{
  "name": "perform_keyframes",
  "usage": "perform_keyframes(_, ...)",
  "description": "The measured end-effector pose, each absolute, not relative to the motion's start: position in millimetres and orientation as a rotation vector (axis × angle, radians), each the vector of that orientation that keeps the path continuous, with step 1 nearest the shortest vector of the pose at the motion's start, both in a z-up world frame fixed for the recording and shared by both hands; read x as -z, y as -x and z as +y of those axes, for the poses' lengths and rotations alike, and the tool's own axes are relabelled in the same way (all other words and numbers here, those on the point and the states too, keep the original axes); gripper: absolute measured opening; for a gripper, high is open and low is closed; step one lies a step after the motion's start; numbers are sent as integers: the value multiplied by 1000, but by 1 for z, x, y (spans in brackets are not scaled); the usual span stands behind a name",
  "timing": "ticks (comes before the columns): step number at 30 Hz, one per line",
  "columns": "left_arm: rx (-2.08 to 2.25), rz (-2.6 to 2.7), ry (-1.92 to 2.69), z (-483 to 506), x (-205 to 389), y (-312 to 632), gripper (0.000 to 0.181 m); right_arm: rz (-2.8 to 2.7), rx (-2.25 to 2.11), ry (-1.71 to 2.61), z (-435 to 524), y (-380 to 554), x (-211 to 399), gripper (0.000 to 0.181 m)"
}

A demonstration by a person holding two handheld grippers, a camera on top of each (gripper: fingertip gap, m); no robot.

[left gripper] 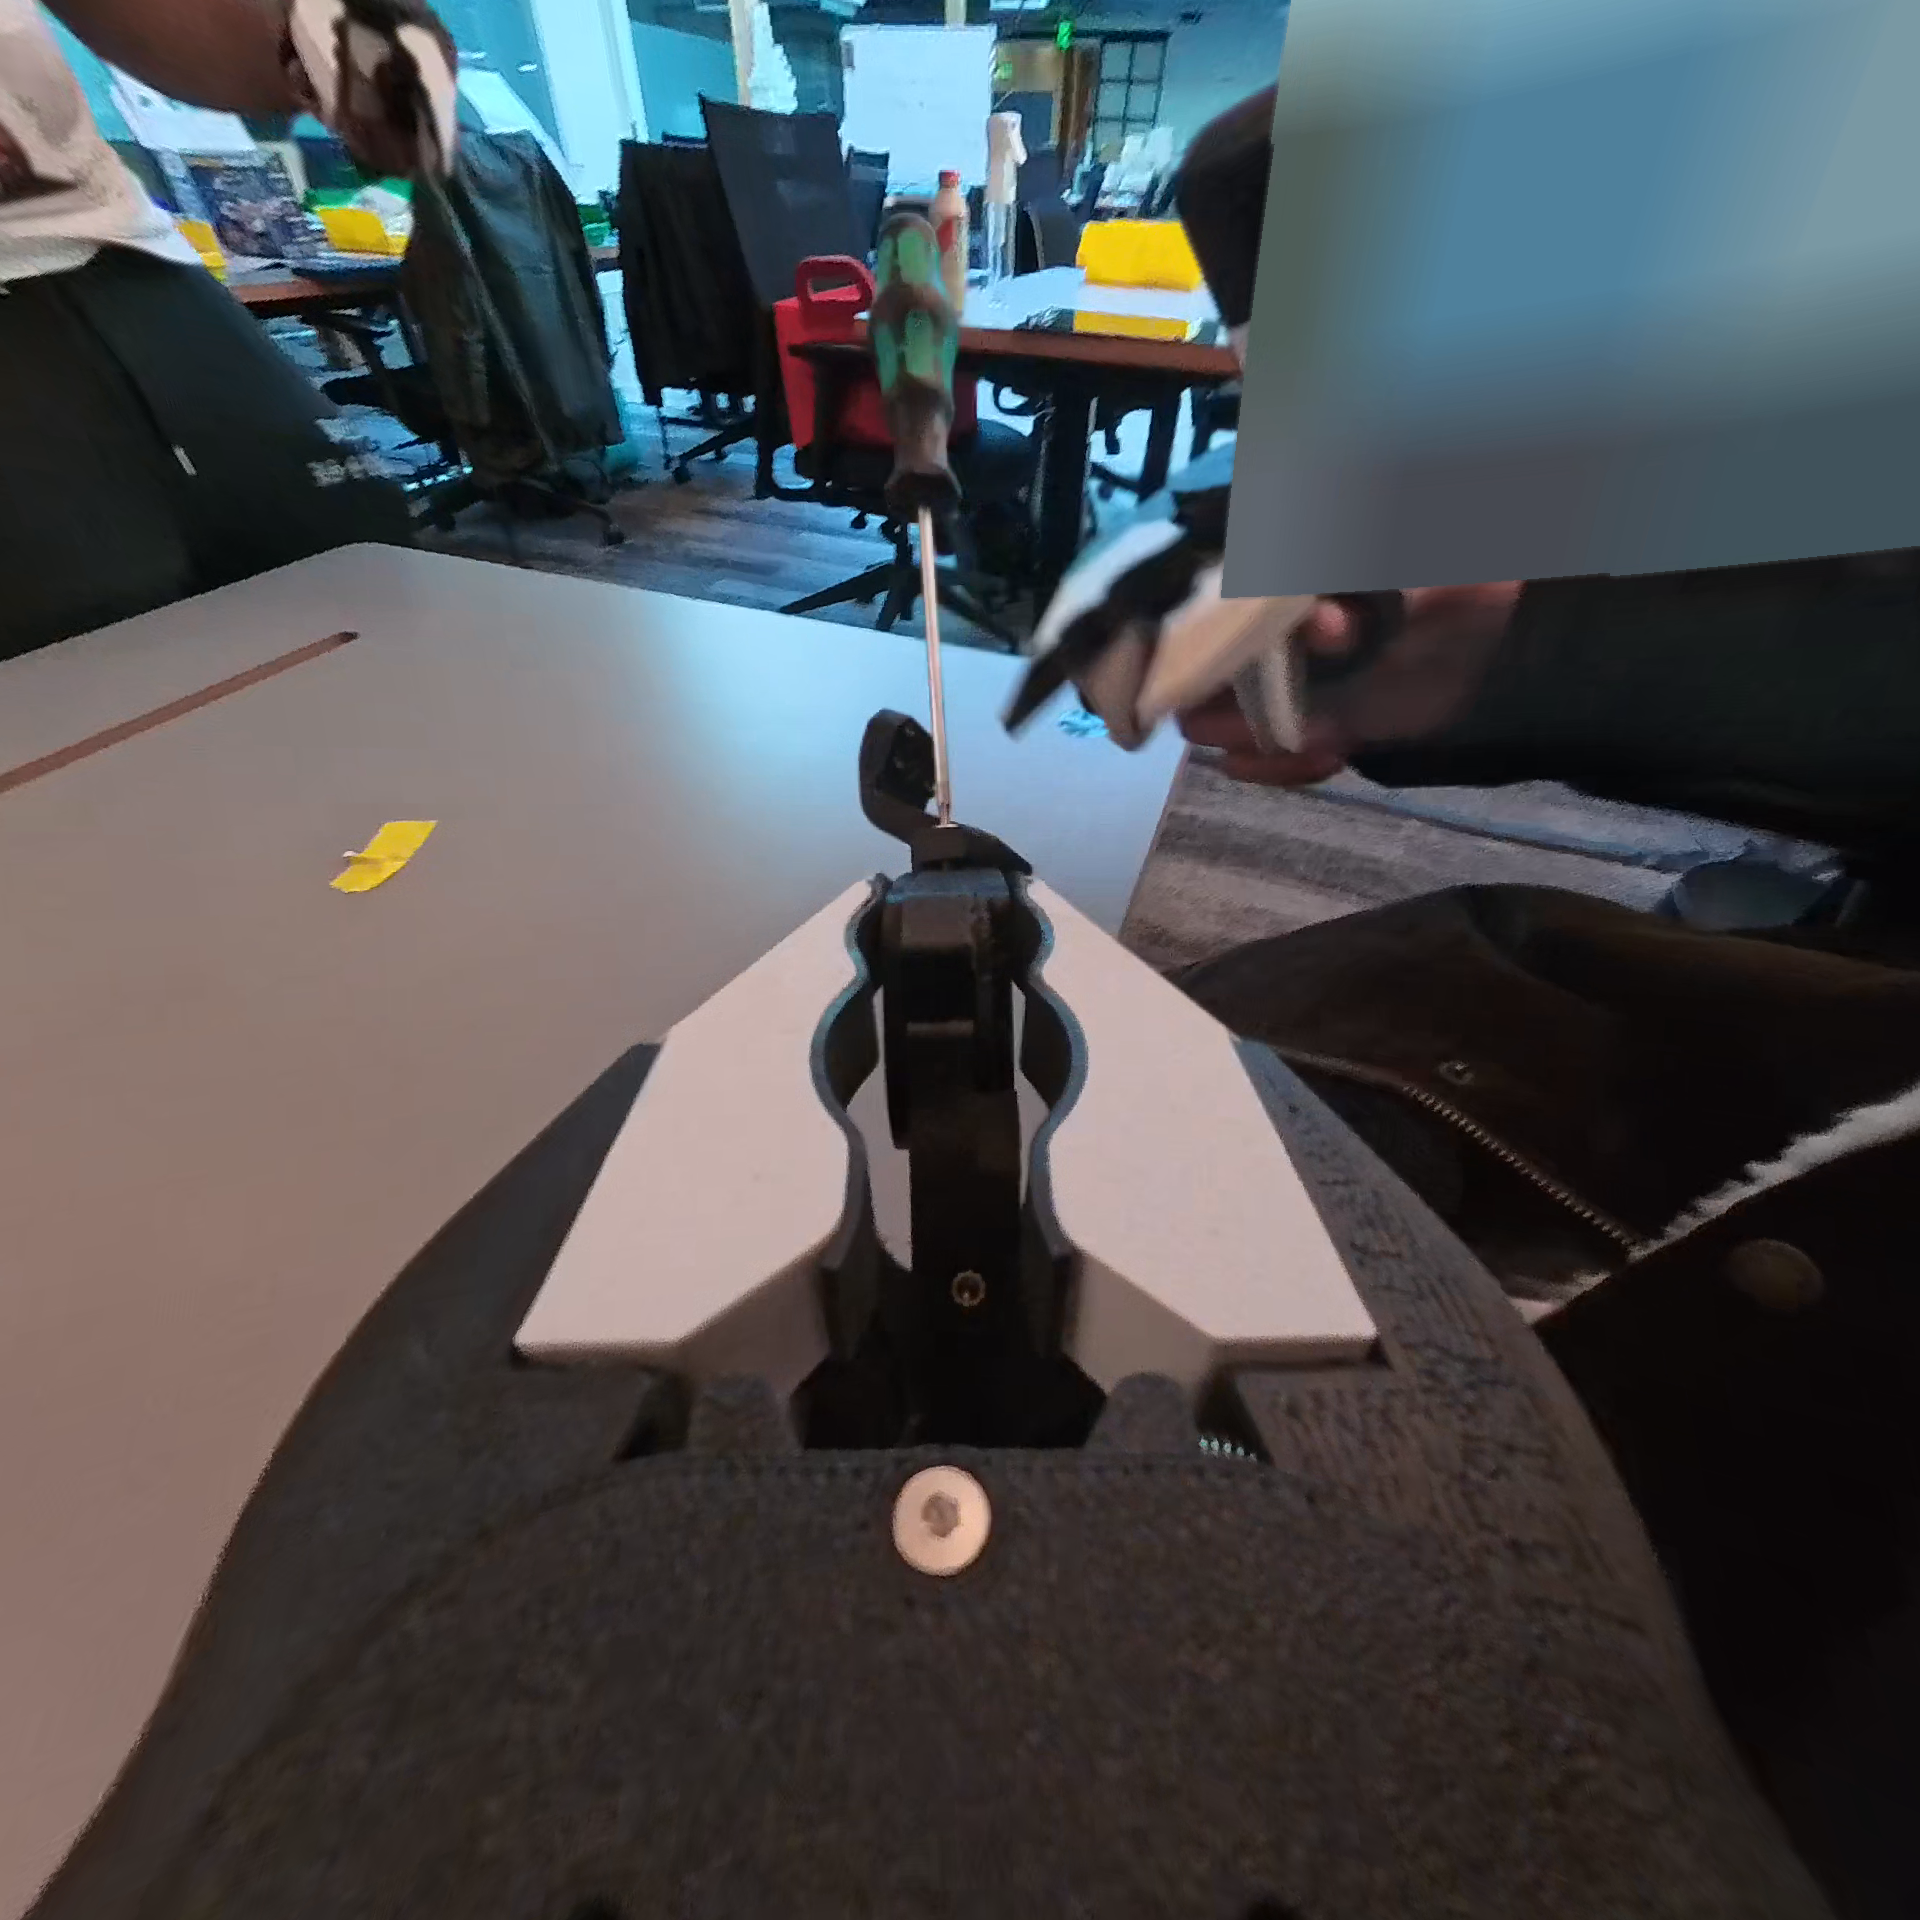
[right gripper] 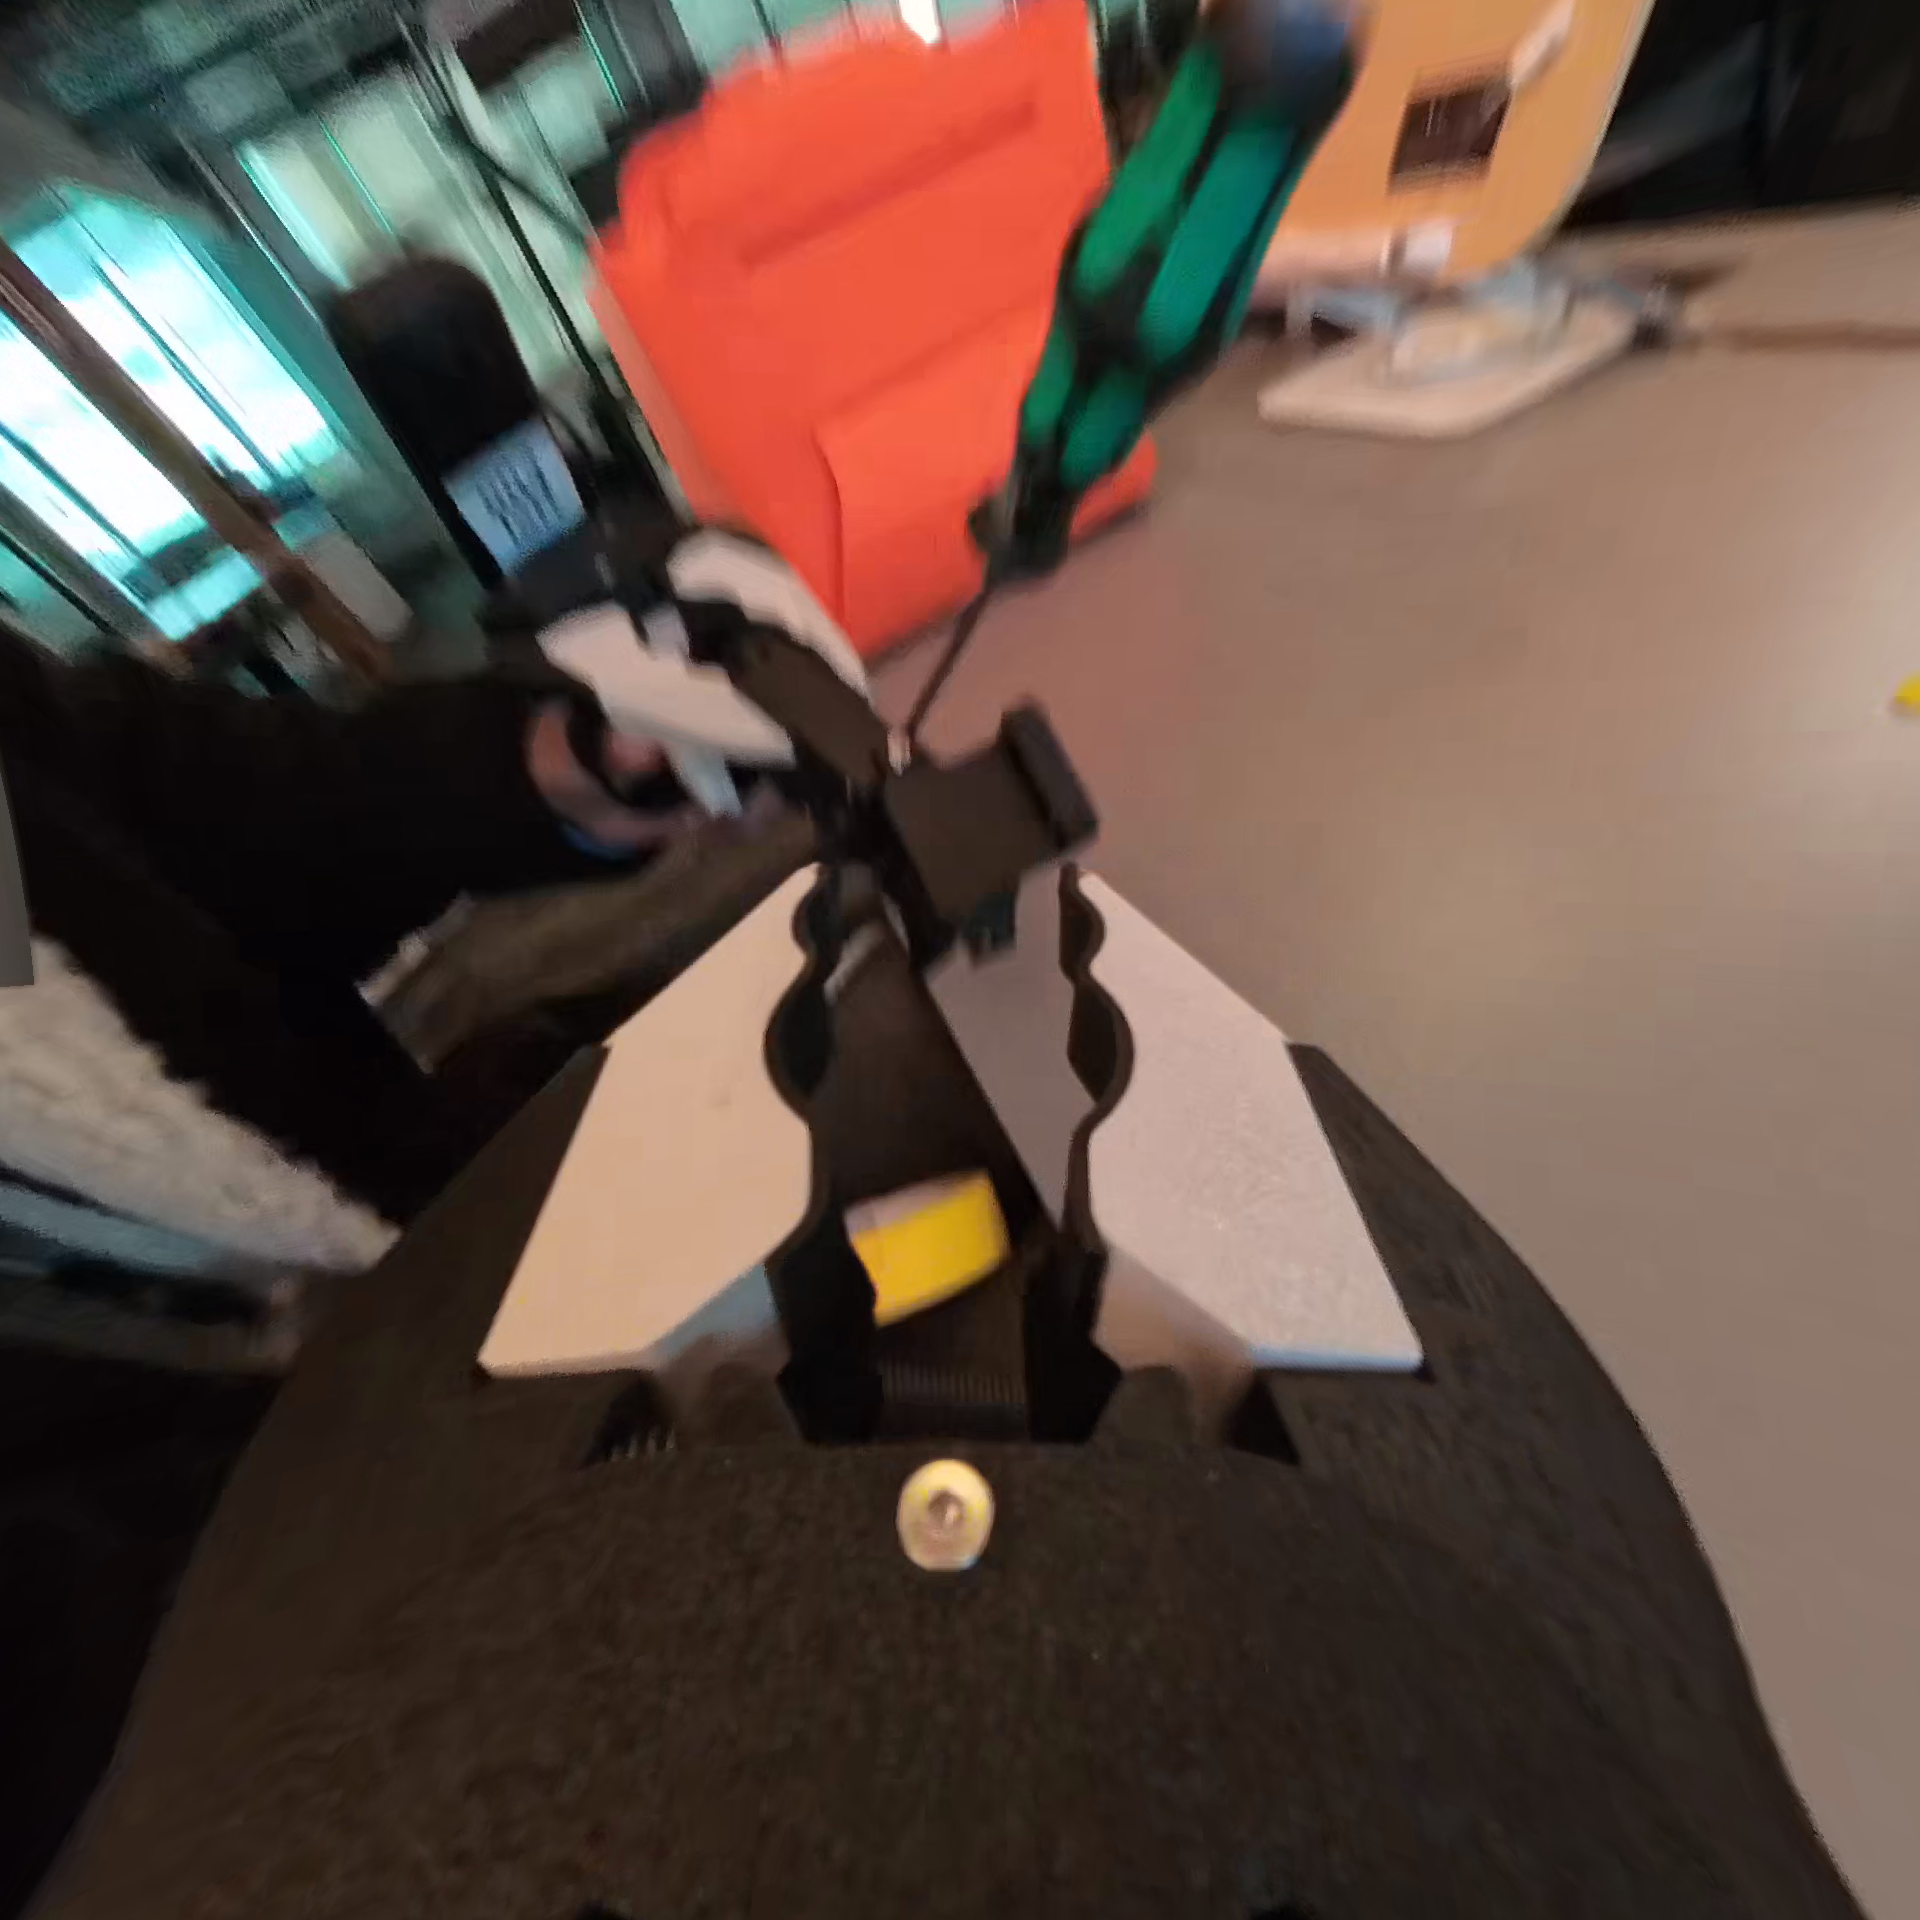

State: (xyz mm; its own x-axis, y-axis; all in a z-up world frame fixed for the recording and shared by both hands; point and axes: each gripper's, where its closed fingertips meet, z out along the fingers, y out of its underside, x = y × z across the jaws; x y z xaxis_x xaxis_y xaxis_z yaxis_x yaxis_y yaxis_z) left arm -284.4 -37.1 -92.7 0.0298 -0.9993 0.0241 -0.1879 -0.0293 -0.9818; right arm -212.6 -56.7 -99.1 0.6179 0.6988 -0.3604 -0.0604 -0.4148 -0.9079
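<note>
My left gripper (left gripper: 951, 894) is shut on a black plastic part (left gripper: 894, 769) and holds it above the light grey table (left gripper: 312, 935); the part sticks out past the fingertips. A screwdriver (left gripper: 914, 343) with a green and black handle stands nearly upright with its tip in the top of the part; nothing visibly holds it. My right gripper (left gripper: 1060, 707) is just right of the shaft, blurred, held by a hand. In the right wrist view its jaws (right gripper: 945, 894) stand apart, right below the part (right gripper: 987, 821), with the screwdriver (right gripper: 1153, 270) and left gripper (right gripper: 831, 748) beyond.
A yellow tape strip (left gripper: 382, 854) lies on the table to the left. The table's edge runs down the right, with a dark jacket (left gripper: 1558, 1039) beyond it. Another person's hand holds a third gripper (left gripper: 374, 83) at the upper left. Chairs and desks stand behind. Some 8 cm of space lies between my two pairs of fingers.
</note>
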Motion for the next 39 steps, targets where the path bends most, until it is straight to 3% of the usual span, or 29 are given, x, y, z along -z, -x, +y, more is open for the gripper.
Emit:
perform_keyframes(2,1072,1310,1392,-33,95,289,21,-632,-923,2016,-81,225,139,41)
perform_keyframes(4,1073,1296,1414,-31,97,289,22,-720,-949,2194,-103,244,174,60)
perform_keyframes(6,1076,1303,1419,-31,98,287,21,-926,-813,2272,-120,255,206,64)
perform_keyframes(12,1102,1292,1404,-34,94,290,21,-1236,-568,2289,-124,261,245,105)
perform_keyframes(14,1098,1282,1397,-34,91,292,21,-1236,-584,2345,-123,264,256,109)
perform_keyframes(23,1082,1212,1404,-30,79,305,22,-1343,-525,2460,-125,278,279,99)
perform_keyframes(34,995,1013,1503,18,76,335,22,-740,-498,2129,-90,214,171,99)
perform_keyframes(39,974,939,1548,37,79,342,22,-461,-280,2154,-43,129,174,99)
